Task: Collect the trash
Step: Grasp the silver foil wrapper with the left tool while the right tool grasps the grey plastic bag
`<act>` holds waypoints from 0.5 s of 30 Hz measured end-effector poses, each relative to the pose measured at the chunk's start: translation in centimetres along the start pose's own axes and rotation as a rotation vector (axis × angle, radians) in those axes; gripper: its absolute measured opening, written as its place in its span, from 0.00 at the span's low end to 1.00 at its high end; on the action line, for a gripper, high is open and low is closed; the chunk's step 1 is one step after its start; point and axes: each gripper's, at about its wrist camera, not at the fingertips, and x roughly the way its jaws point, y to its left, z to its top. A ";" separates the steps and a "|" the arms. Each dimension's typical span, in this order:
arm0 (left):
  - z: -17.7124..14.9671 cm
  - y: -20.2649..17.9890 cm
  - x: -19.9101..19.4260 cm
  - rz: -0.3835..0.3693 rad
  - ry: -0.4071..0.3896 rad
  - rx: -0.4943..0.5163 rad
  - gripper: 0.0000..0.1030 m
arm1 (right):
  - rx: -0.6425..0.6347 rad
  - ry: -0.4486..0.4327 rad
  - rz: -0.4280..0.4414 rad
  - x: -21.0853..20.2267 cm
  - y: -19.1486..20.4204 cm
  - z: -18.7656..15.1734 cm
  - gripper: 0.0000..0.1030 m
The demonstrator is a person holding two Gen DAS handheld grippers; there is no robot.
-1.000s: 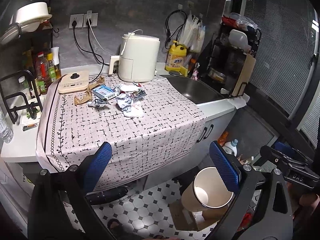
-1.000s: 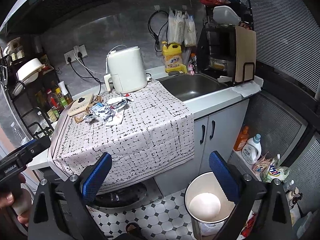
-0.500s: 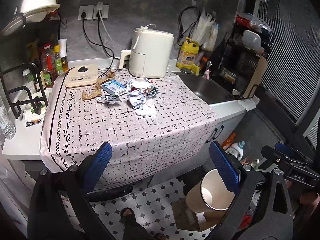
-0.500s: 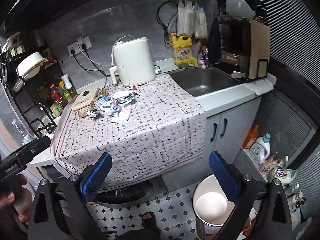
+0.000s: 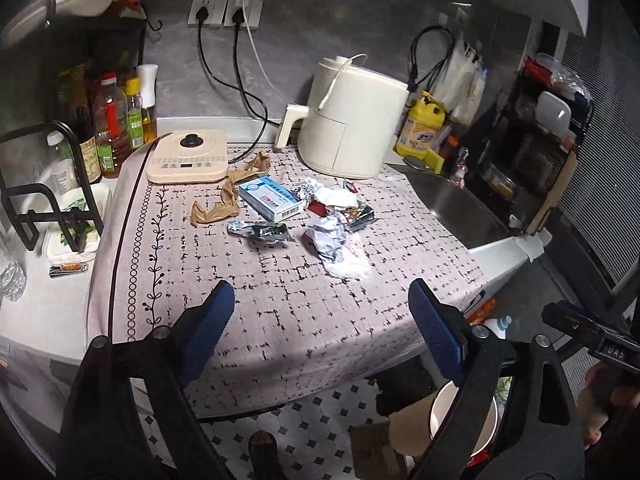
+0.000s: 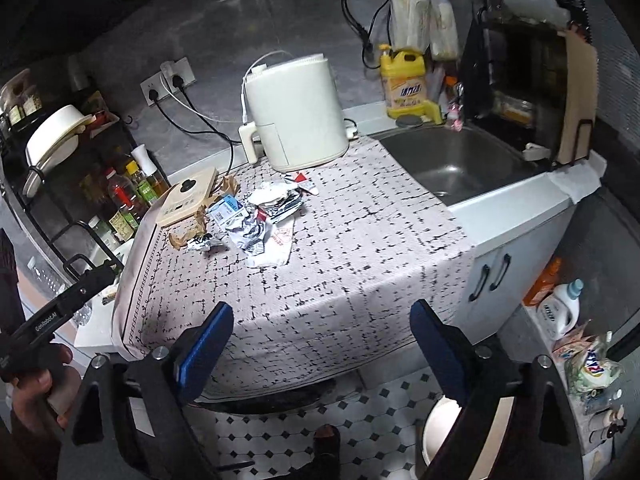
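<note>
Trash lies in a loose pile on the patterned tablecloth (image 5: 280,300): a blue and white box (image 5: 270,197), brown crumpled paper (image 5: 216,210), a silvery wrapper (image 5: 260,233), crumpled foil (image 5: 328,236) and a white wrapper (image 5: 348,266). The right wrist view shows the same pile (image 6: 252,220). My left gripper (image 5: 320,332) hangs over the cloth's near edge, its jaws closing slightly with nothing between them. My right gripper (image 6: 320,340) does the same, short of the pile. A white bin (image 6: 444,432) stands on the floor at lower right, also visible as the bin (image 5: 452,420).
A white air fryer (image 5: 352,120) and a flat induction cooker (image 5: 188,158) stand behind the trash. The sink (image 6: 452,164) lies to the right, bottles (image 5: 108,128) and a black rack (image 5: 48,184) to the left. Detergent bottles (image 6: 560,308) stand on the tiled floor.
Both grippers have moved in toward the counter, so the trash pile looms larger and the bin has slid toward the lower edge. Their blue pads stand slightly closer together.
</note>
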 end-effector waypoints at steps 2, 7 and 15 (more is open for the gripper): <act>0.7 0.8 1.1 0.001 0.003 -0.003 0.81 | -0.002 0.005 0.017 1.4 0.6 1.0 0.84; 2.2 2.7 4.5 -0.019 0.035 -0.015 0.75 | 0.001 0.045 0.048 4.7 1.7 2.9 0.76; 3.6 5.9 10.9 -0.087 0.133 -0.098 0.72 | 0.003 0.079 0.031 8.9 3.4 5.2 0.73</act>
